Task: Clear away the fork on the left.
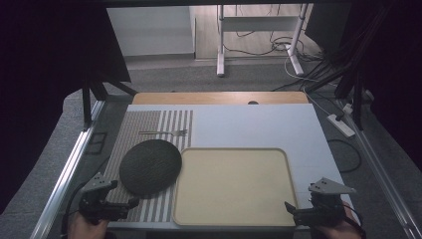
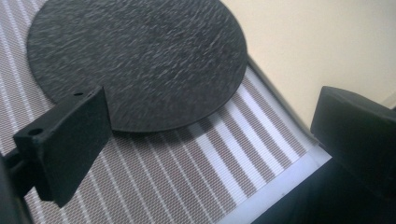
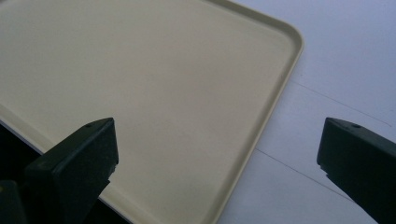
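A dark round plate (image 1: pixel 150 166) (image 2: pixel 135 60) lies on a striped placemat (image 1: pixel 144 128) (image 2: pixel 187 182), its right edge touching a cream tray (image 1: pixel 233 185) (image 2: pixel 327 42) (image 3: pixel 140 84). A fork (image 1: pixel 163 133) rests on the placemat beyond the plate. My left gripper (image 1: pixel 119 199) (image 2: pixel 210 135) sits open at the placemat's near left, just short of the plate, nothing between its jaws. My right gripper (image 1: pixel 298 209) (image 3: pixel 217 154) stands open over the tray's near right corner, holding nothing.
The white table top (image 1: pixel 259 124) (image 3: pixel 345 56) stretches right of and beyond the tray, with a wooden strip (image 1: pixel 219 97) at its far edge. A power strip (image 1: pixel 341 125) and cables lie on the floor to the right. Metal rails run along both table sides.
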The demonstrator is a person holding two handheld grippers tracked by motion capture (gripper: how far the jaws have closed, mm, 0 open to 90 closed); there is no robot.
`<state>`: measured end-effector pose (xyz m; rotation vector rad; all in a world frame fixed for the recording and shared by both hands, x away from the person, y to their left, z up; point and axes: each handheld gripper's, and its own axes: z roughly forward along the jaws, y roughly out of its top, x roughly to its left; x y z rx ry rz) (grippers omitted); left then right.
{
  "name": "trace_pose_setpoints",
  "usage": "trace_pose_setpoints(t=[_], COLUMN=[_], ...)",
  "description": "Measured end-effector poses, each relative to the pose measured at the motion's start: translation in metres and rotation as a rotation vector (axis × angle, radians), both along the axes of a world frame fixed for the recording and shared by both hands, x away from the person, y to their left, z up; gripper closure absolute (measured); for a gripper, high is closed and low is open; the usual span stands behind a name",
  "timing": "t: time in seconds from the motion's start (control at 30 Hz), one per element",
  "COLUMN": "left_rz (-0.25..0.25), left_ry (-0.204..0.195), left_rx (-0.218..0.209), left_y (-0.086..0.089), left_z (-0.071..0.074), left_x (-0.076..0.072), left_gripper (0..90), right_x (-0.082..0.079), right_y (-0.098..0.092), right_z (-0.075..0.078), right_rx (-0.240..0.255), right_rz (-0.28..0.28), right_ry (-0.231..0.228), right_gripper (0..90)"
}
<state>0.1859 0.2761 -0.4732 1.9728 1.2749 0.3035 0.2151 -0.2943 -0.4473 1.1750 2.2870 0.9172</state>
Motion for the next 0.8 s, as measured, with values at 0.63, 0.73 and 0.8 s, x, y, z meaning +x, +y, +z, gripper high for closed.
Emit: trace_pose_setpoints(t=[0.63,0.73,0.8], left_rz=[-0.038,-0.047,-0.047], left_ry=[-0.006,0.001,0.006], left_rx=[-0.006,0.0,0.004], left_y=[-0.001,-0.002,-0.002], left_z=[-0.012,-0.013,-0.014], left_x=[0.035,0.042,0.046], left_gripper=[0.0,0.0,0.0], right_x=[0.001,0.001,0.001], right_y=[0.001,0.001,0.001], right_z=[0.0,-0.001,-0.001], right_rx=[-0.007,-0.008,-0.008], right_rz=[0.008,0.009,0.009], right_ry=[0.005,0.005,0.006], right_gripper=[0.0,0.0,0.0])
